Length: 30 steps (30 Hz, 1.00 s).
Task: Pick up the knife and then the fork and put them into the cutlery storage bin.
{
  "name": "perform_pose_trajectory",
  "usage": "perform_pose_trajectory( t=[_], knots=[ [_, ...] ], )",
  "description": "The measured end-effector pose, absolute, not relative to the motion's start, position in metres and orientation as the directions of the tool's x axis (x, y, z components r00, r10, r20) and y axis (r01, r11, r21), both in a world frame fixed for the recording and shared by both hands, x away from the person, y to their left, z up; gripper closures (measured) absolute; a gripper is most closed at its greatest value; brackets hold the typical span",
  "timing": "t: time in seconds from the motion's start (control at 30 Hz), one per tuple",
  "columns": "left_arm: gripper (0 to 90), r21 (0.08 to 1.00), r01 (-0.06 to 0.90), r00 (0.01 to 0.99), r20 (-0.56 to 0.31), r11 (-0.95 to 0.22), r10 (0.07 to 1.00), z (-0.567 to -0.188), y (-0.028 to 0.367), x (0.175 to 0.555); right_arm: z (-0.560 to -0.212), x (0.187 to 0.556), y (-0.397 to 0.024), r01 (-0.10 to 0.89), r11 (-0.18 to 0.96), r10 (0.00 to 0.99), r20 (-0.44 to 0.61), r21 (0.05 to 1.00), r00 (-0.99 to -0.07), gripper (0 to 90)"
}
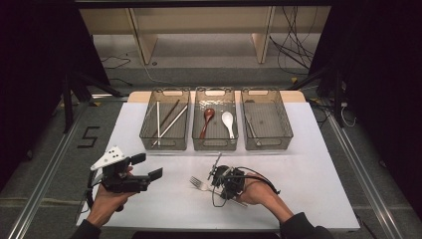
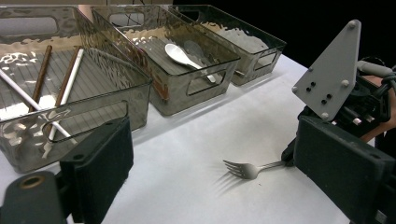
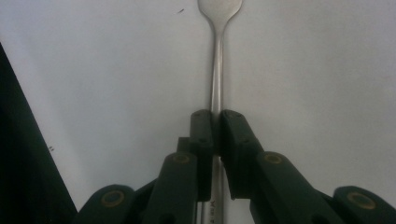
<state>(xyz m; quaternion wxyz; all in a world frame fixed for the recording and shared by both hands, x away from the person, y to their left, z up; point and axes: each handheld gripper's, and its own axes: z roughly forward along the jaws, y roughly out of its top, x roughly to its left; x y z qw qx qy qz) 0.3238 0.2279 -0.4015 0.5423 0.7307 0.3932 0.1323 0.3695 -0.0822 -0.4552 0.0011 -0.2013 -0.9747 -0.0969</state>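
Right gripper [image 3: 215, 122] jaws clamped; left gripper [image 1: 147, 167] jaws wide apart.

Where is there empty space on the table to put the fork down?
Bare table lies right of the right gripper, and between the fork and the left gripper. It's crowded at the back, where three bins stand in a row.

A white bench [image 1: 318, 164] is standing on a grey carpeted floor [image 1: 209, 64], its pale wooden edge showing along the far side. Beyond it, a light wooden shelf unit [image 1: 199, 20] is resting on upright legs. Black cables [image 1: 293, 45] are trailing across the floor at the right, and black stand legs [image 1: 74, 89] are spreading at the left. A black "5" marking [image 1: 88, 137] is lying beside a metal floor rail [image 1: 40, 189]. Darkness is closing in at both sides.
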Motion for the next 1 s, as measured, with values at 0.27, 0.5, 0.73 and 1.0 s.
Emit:
perform_pose_trajectory(
  t=[0.27, 0.5, 0.73, 1.0],
  knots=[
    [11.2, 0.896, 0.432, 0.655, -0.233, -0.102, 0.719, -0.401, 0.228, 0.324, -0.451, 0.374, -0.089, 0.405, 0.886, 0.402, 0.061, 0.227, -0.914, 83.7],
    [11.2, 0.896, 0.432, 0.656, -0.234, -0.103, 0.717, -0.401, 0.228, 0.324, -0.444, 0.379, -0.097, 0.442, 0.855, 0.437, 0.084, 0.272, -0.896, 83.8],
    [11.2, 0.896, 0.432, 0.654, -0.233, -0.103, 0.720, -0.402, 0.228, 0.324, -0.426, 0.387, -0.112, 0.489, 0.793, 0.477, 0.129, 0.363, -0.869, 83.7],
    [11.2, 0.896, 0.432, 0.653, -0.232, -0.103, 0.721, -0.402, 0.228, 0.324, -0.403, 0.400, -0.139, 0.554, 0.687, 0.540, 0.180, 0.470, -0.822, 83.8]
  ],
)
